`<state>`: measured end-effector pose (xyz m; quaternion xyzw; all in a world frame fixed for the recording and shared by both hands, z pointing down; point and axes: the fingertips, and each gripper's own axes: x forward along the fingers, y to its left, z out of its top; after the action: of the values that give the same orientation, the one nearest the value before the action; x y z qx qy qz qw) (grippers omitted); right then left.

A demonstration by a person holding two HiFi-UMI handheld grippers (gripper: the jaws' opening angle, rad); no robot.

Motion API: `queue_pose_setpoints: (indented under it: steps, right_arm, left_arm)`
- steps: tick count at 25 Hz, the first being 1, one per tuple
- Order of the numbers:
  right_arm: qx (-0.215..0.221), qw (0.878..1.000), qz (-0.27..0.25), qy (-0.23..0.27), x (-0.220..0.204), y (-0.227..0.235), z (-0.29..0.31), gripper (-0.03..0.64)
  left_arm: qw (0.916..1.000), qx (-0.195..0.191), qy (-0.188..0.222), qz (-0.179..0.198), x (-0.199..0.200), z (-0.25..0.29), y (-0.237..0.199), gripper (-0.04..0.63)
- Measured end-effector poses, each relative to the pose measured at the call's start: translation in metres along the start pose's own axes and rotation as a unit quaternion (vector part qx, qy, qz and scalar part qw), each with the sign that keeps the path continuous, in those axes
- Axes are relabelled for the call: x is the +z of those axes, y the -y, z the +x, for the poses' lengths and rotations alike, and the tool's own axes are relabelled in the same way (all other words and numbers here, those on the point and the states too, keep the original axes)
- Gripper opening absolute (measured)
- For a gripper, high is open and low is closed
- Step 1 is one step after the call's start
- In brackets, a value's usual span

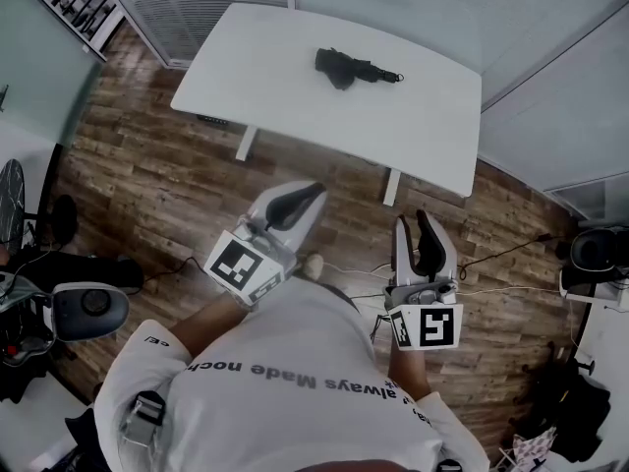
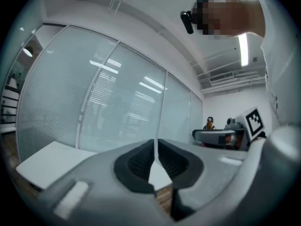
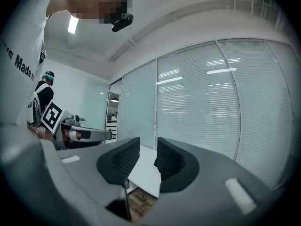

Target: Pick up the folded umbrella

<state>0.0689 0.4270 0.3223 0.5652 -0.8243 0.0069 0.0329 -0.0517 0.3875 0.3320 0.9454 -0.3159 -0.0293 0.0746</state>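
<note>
My left tongs are pressed together on nothing, the folded umbrella lies well ahead on the white counter, and my right tongs stand slightly spread, empty, over the wooden floor.

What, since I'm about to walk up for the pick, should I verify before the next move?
1. Folded umbrella in view, lying on the white table: ok.
2. Right gripper jaws apart, nothing between them: ok.
3. Left gripper ready to grasp: not ok, jaws shut, empty.
4. Umbrella within reach: not ok, both grippers are over the wood floor, short of the table.
5. Umbrella secured shut: cannot tell, too small.
</note>
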Motion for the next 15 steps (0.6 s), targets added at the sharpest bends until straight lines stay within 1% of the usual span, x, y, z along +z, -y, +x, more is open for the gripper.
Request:
queue_pose_setpoints:
  steps: [8, 15]
  right_arm:
    - [-0.001, 1.0, 0.007, -0.004, -0.006, 0.008, 0.027, 0.112]
    - [0.004, 1.0, 0.009, -0.011, -0.005, 0.011, 0.084, 0.112]
  left_arm:
    - [0.9999, 0.008, -0.006, -0.005, -0.007, 0.011, -0.029, 0.028]
    - [0.9999, 0.008, -0.002, -0.008, 0.003, 0.03, -0.078, 0.028]
